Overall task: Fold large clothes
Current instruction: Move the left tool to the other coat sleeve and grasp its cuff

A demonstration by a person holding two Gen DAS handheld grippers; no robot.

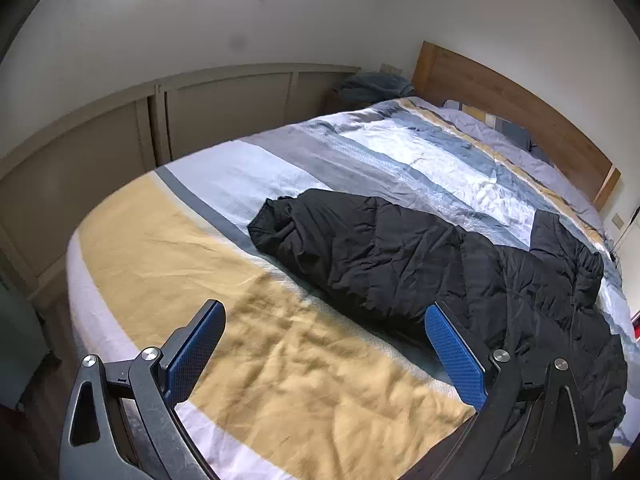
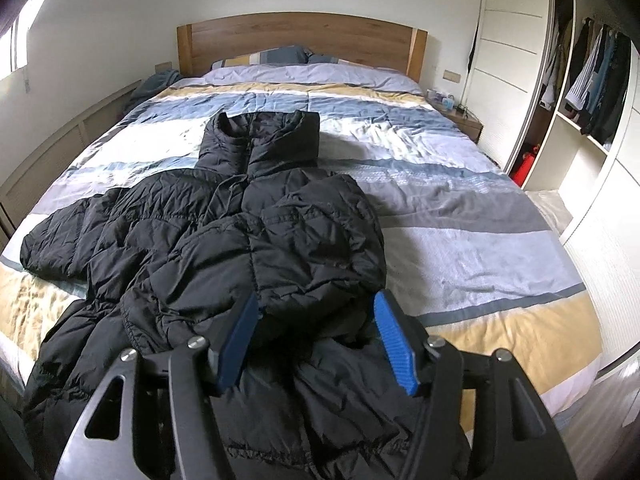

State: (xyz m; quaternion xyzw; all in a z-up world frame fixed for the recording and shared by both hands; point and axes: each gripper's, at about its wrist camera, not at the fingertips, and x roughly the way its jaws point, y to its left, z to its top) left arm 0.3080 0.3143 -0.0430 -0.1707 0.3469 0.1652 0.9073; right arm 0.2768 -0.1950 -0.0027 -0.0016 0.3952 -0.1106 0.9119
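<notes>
A black puffer jacket (image 2: 224, 232) lies front up on the striped bed cover (image 2: 480, 240), collar (image 2: 260, 132) toward the headboard. Its right sleeve (image 2: 320, 232) is folded across the chest, and the sleeve end sits between the blue pads (image 2: 394, 340) of my right gripper (image 2: 317, 298). The jaws stand apart and the pads do not press the fabric. The other sleeve (image 1: 320, 232) stretches out sideways over the cover. My left gripper (image 1: 325, 310) hovers open just short of that sleeve, above the yellow stripe (image 1: 200, 280), holding nothing.
A wooden headboard (image 2: 300, 36) and pillows (image 2: 280, 56) close the far end of the bed. An open wardrobe (image 2: 580, 80) with hanging clothes and a nightstand (image 2: 460, 116) stand on the right. A low panelled wall (image 1: 224, 112) runs along the bed's left side.
</notes>
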